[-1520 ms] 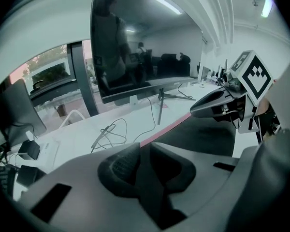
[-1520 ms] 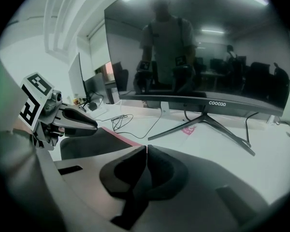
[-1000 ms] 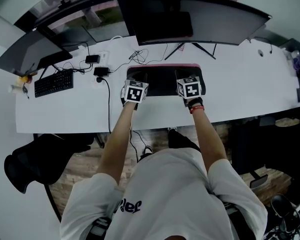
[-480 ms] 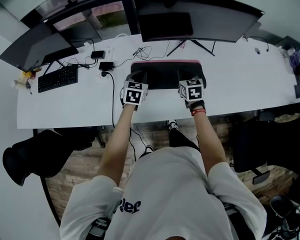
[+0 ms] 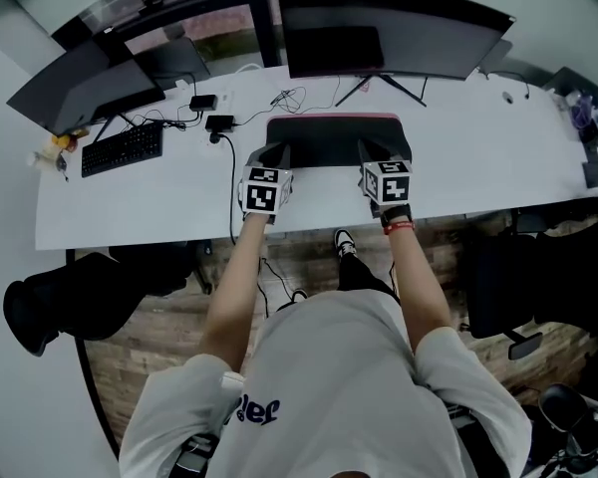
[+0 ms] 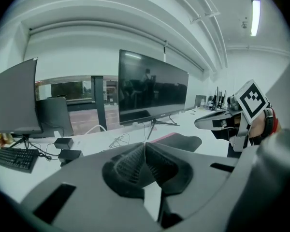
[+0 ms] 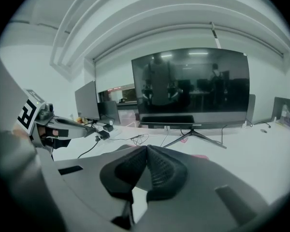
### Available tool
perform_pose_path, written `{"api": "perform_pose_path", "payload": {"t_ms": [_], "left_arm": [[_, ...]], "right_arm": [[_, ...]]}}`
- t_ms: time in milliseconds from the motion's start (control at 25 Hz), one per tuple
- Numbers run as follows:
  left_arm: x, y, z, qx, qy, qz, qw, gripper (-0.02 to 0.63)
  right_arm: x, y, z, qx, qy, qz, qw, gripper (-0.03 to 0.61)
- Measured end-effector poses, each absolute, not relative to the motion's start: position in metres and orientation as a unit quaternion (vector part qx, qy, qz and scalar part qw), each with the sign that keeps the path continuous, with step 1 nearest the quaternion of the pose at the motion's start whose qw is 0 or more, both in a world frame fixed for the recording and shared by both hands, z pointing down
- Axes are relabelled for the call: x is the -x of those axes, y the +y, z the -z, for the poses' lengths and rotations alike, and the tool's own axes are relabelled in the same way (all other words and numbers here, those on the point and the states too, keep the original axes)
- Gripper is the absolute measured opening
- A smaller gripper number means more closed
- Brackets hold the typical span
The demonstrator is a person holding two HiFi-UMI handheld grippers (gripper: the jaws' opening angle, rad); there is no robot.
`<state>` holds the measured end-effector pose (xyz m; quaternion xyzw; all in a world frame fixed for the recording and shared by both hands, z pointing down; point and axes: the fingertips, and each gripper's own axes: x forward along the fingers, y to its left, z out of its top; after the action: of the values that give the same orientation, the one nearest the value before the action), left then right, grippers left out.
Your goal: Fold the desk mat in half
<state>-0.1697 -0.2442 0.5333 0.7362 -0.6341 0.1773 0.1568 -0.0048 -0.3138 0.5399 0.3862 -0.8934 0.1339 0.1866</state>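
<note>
My left gripper (image 6: 145, 145) has just been closing its jaws. They now meet with nothing showing between them. My right gripper (image 7: 146, 148) is pressed together too and looks equally empty. Both hover over the near corners of the desk mat (image 5: 331, 139), which lies flat in the middle of the desk (image 5: 478, 162), its pink far edge near the monitor stand (image 5: 381, 86). A bare strip runs along the desk's front edge. There is wide room to the right, with cables (image 5: 289, 96) and a keyboard (image 5: 122, 148) to the left.

The right gripper (image 7: 146, 150) sits at lower centre, jaws pinched together, a pink sliver of desk mat (image 7: 200, 156) just beyond. A monitor (image 7: 191, 86) fills the middle; the left gripper (image 7: 84, 128) enters from the left.
</note>
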Motion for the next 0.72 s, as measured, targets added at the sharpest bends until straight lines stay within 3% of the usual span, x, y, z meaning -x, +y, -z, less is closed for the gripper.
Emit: {"api": "perform_pose_path", "payload": {"t_ms": [720], "left_arm": [[0.168, -0.162, -0.496, -0.738, -0.650, -0.137, 0.115, 0.020]], "right_arm": [[-0.025, -0.235, -0.506, -0.429, -0.885, -0.116, 0.136, 0.015]]}}
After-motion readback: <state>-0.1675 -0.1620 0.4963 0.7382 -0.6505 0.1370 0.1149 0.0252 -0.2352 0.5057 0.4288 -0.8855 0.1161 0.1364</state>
